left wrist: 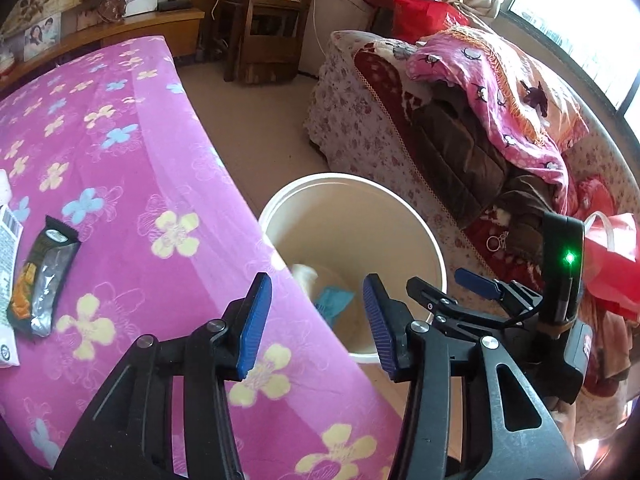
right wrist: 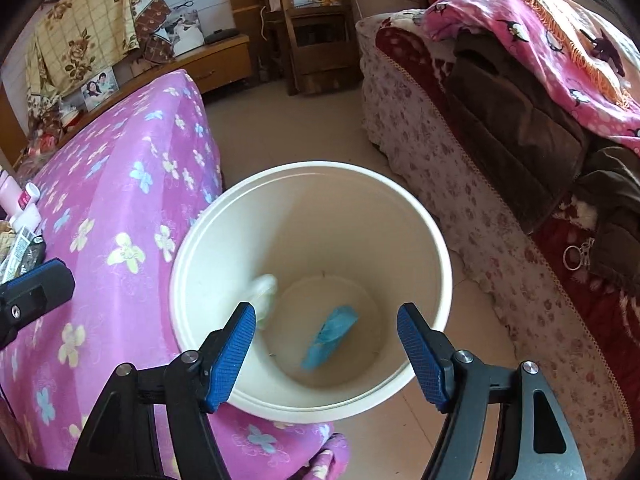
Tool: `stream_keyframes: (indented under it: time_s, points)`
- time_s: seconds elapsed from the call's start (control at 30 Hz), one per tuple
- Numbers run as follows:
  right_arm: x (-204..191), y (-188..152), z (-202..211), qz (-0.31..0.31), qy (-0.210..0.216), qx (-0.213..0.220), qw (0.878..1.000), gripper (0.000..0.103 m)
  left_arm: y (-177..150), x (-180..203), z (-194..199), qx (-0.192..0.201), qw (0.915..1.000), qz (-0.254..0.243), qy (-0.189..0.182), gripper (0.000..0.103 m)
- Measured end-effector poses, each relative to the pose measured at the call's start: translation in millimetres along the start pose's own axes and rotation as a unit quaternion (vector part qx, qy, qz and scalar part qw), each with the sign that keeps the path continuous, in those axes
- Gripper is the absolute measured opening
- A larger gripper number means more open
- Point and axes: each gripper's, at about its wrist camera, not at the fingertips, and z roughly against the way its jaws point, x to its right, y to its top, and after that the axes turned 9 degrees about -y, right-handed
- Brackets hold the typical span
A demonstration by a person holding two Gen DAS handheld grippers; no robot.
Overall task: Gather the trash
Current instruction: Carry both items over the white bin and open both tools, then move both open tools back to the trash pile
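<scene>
Bedspread (left wrist: 132,152) flanks bucket (right wrist: 436,248); sofa (right wrist: 460,184) perhaps behind.

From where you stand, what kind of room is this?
Most likely a lived-in bedroom or sitting room in a home. A pink flowered cover drapes a bed or table, blankets are piled on a floral-covered couch, and a white waste bucket stands on the tiled floor between them.

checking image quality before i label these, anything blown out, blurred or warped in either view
Left wrist view: the window at top right is blown out to white; the bed edge bows from the fisheye. Right wrist view: even light; the white wad in the bucket is smeared with blur, the blue wrapper is softer than the rim; dark vignette in the corners.
</scene>
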Motion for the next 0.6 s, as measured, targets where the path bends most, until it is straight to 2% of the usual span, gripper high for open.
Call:
stream_keyframes:
  time_s: [0.3, 0.6]
  points:
    - [-26.8, -1.2, 22.4, 0.015, 0.015, 0.016, 1.0, 0.071, -11.9, -14.0, 30.1, 0.025, 0.998, -0.007, 0.058, 0.046]
    - [-64.4, 1.8, 57.0, 0.038, 0.029, 0.039, 0.998, 0.073, -25.7, -37.3, 71.8, 0.061, 0.9915, -0.001, 0.115, 0.046]
